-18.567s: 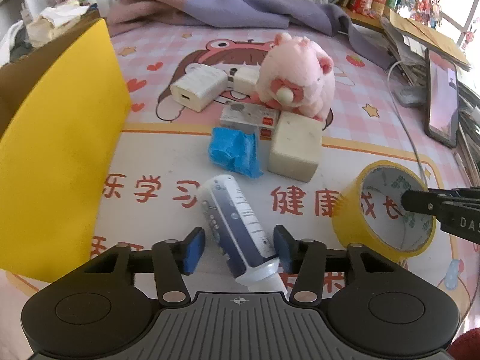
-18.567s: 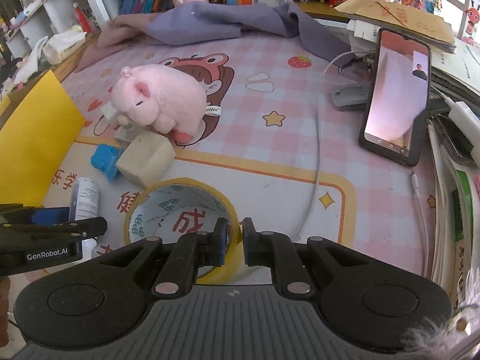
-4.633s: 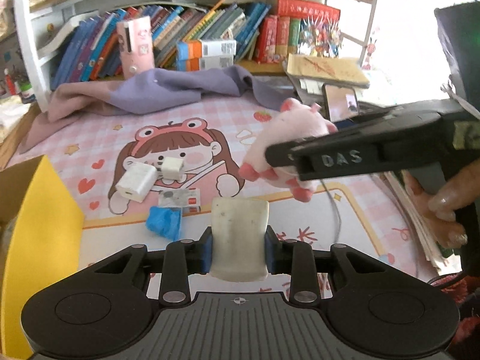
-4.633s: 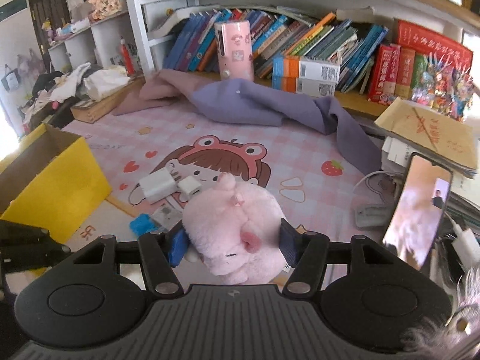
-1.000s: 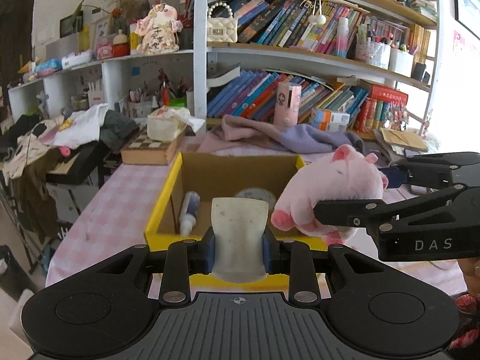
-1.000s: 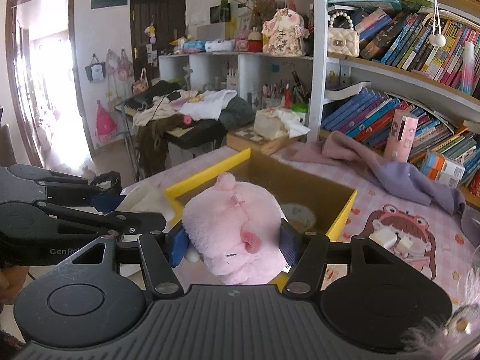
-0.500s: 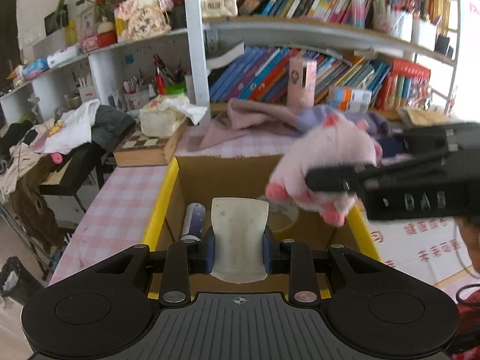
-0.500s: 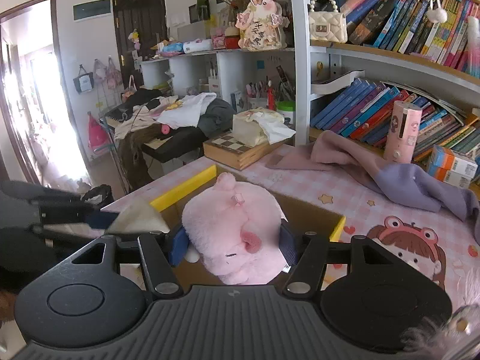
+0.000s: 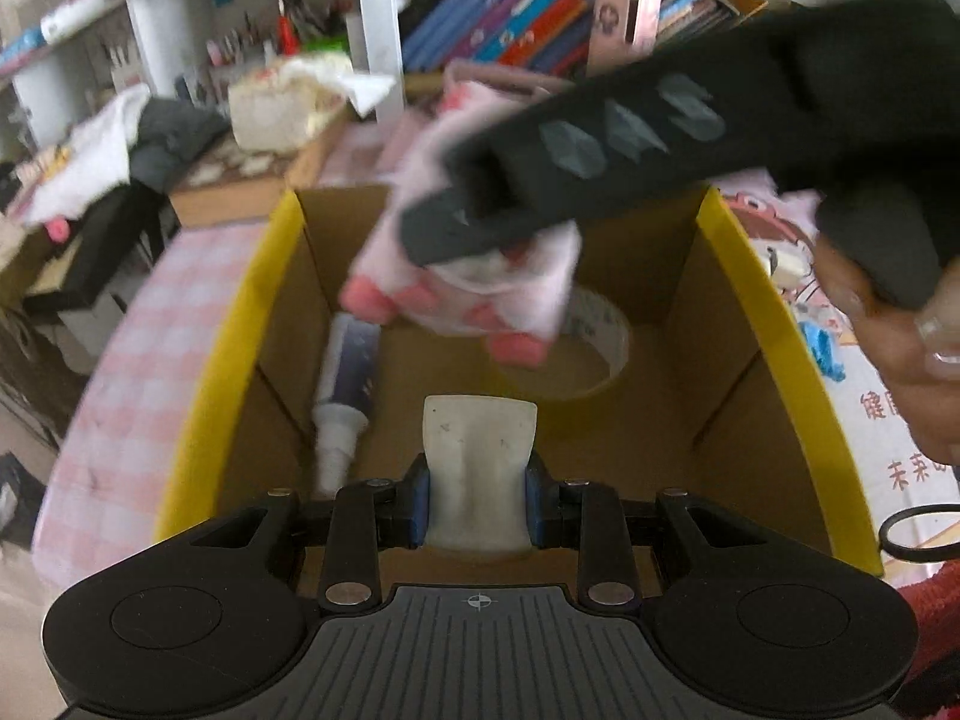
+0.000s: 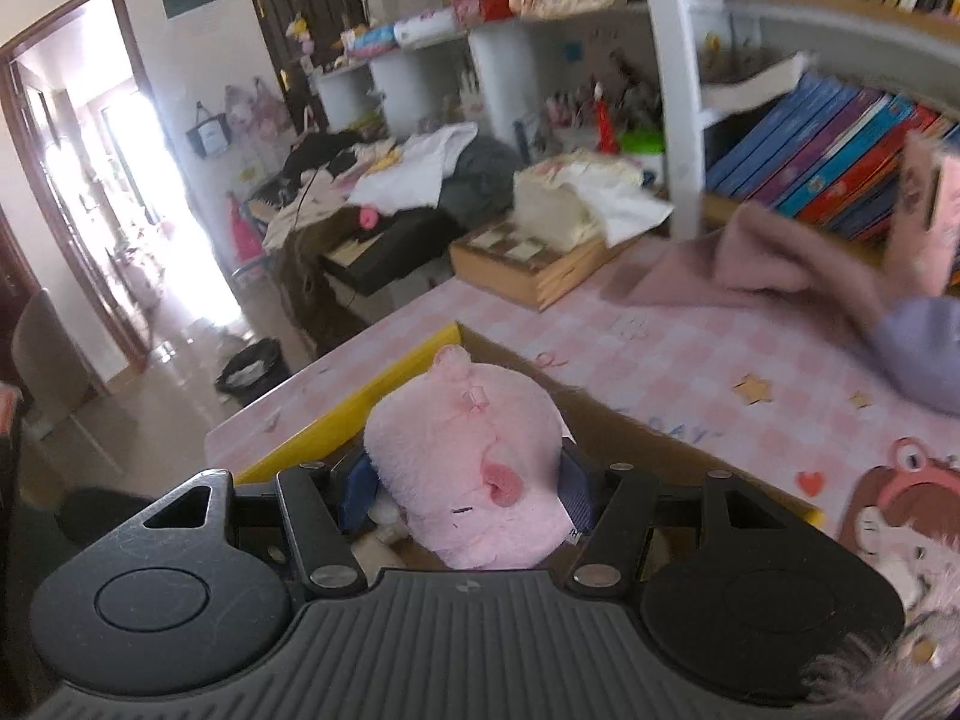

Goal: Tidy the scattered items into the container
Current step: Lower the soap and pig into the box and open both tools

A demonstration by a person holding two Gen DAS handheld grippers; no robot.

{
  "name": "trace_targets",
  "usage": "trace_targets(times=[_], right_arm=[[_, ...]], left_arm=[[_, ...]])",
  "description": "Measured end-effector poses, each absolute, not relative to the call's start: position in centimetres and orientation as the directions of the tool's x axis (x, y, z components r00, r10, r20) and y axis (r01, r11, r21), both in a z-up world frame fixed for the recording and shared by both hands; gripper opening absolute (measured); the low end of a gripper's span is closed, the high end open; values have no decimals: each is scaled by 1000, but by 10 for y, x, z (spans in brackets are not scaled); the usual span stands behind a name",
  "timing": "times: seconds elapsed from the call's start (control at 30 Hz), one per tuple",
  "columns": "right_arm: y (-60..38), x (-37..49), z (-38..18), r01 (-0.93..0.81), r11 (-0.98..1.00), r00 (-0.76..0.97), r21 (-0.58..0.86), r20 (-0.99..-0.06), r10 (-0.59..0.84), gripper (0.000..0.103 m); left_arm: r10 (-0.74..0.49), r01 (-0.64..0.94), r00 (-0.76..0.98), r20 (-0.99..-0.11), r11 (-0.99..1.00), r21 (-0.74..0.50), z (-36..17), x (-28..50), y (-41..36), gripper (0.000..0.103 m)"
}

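Fluffy pink plush pig, squashed

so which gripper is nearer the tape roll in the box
Right. The right gripper, holding the pink plush pig, hangs just over the tape roll; the left gripper sits back by the box's near wall.

Right gripper clamped on a pink plush pig, blue pads squeezing both flanks, the toy's back toward the lens. Held above a cardboard box with a yellow outer wall, set at the edge of a pink checked table cover. Beyond, a wooden chessboard case under a heap of pale cloth, a mauve blanket, rows of books, an open doorway bright with daylight.
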State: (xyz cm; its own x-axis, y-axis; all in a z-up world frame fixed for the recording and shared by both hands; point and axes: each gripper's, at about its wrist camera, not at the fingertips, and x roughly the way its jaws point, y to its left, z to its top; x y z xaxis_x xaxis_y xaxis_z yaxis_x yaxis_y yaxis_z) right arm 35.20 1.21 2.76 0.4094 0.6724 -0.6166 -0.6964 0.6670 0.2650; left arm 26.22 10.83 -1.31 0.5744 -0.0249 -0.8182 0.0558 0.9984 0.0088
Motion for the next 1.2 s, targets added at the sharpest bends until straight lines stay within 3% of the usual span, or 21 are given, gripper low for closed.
trace_targets(times=[0.47,0.73,0.83,0.9,0.97,1.03,1.2], right_arm=[[44,407,-20,-592,638,169,493,-698,696,59],[40,419,-35,-518,663,156,541,-702,695,62],[40,417,-35,-524,664,161,534,-703,693,66],[40,414,-32,-531,666,176,524,-700,692,68],[38,411,-27,-542,666,200,512,-692,694,69],[33,404,-19,-554,661,231,506,-669,706,79],[24,386,2,-576,659,289,483,-634,717,80]], left_arm=[[-5,27,455,-891,1000,8,-41,279,107,29],[6,7,453,-891,1000,11,-45,276,108,31],[18,2,461,-887,1000,22,-40,283,108,34],[32,2,474,-880,999,37,-38,282,106,43],[42,9,498,-866,999,53,-33,278,101,63],[36,18,527,-849,998,53,-27,273,96,65],[32,34,599,-800,997,65,-8,256,87,65]])
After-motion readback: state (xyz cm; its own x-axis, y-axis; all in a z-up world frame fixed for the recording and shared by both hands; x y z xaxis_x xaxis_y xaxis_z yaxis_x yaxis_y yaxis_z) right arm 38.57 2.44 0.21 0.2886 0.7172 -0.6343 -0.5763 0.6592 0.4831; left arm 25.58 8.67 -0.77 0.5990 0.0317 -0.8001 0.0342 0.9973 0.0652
